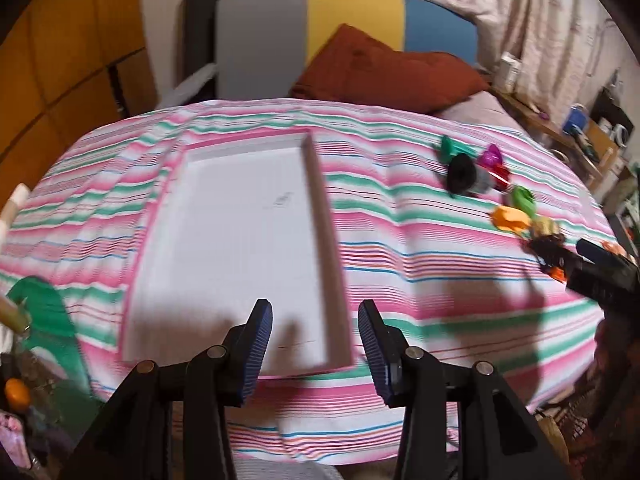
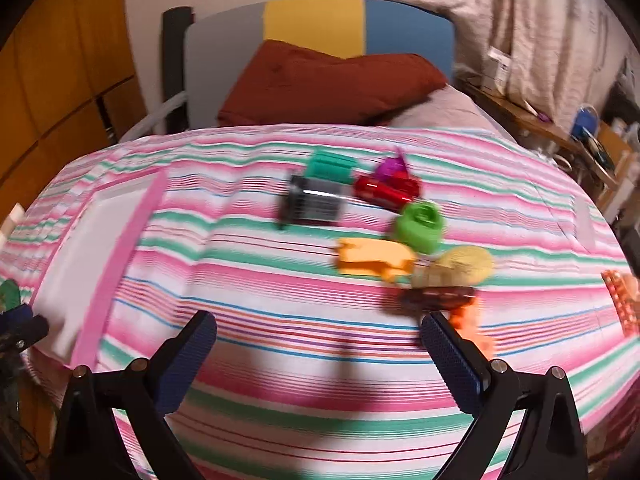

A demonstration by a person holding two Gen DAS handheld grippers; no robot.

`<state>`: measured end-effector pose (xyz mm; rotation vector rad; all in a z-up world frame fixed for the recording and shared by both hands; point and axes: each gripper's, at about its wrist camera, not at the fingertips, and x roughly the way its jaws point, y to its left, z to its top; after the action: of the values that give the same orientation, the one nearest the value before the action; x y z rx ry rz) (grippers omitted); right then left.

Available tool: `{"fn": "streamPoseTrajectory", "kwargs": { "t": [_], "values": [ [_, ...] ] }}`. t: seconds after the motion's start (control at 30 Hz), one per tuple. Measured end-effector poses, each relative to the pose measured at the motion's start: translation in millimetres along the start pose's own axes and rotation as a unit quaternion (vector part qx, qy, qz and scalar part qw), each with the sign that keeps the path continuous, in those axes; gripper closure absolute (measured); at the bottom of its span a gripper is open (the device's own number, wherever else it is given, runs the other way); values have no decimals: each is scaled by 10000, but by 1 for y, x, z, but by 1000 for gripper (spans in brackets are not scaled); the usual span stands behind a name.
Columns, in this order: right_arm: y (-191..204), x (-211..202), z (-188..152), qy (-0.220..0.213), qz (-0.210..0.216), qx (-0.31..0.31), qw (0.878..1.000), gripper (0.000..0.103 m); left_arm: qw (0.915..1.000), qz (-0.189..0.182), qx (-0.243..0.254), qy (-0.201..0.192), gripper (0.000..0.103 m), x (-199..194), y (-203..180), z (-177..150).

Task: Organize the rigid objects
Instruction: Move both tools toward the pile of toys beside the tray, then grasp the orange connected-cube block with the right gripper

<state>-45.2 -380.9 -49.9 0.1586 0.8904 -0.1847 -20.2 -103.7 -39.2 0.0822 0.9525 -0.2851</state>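
Presently, the left gripper [image 1: 315,322] hangs spread and empty above the near end of the white tray [image 1: 224,248], which lies on the striped bedspread [image 1: 400,248]. The right gripper [image 2: 318,334] is spread wide, nothing between its fingers, over bare bedspread. The toys sit clustered right of the tray, well apart from it: black cylinder [image 2: 314,202], red can [image 2: 384,190], green block [image 2: 418,226], orange piece [image 2: 374,262]
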Motion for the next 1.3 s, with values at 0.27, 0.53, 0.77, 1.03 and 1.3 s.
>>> {"fn": "streamPoseTrajectory", "kwargs": {
  "t": [0.27,0.53,0.77,1.03,1.3],
  "values": [
    [-100,5,9,83,-353,855,9957,0,9987,-272,433,35,58,6,-33,1],
    [-130,29,-1,521,-220,1362,9891,15,9946,-915,396,288,58,21,-54,8],
    [-125,44,-4,822,-242,1140,9898,33,9877,-1377,388,626,58,36,-69,9],
    [-129,60,-10,1223,-209,1053,9867,62,9798,-1752,680,685,57,47,-99,14],
    [-149,49,-12,1164,-611,1261,9833,62,9698,-2027,1162,702,57,59,-152,23]
  ]
}}
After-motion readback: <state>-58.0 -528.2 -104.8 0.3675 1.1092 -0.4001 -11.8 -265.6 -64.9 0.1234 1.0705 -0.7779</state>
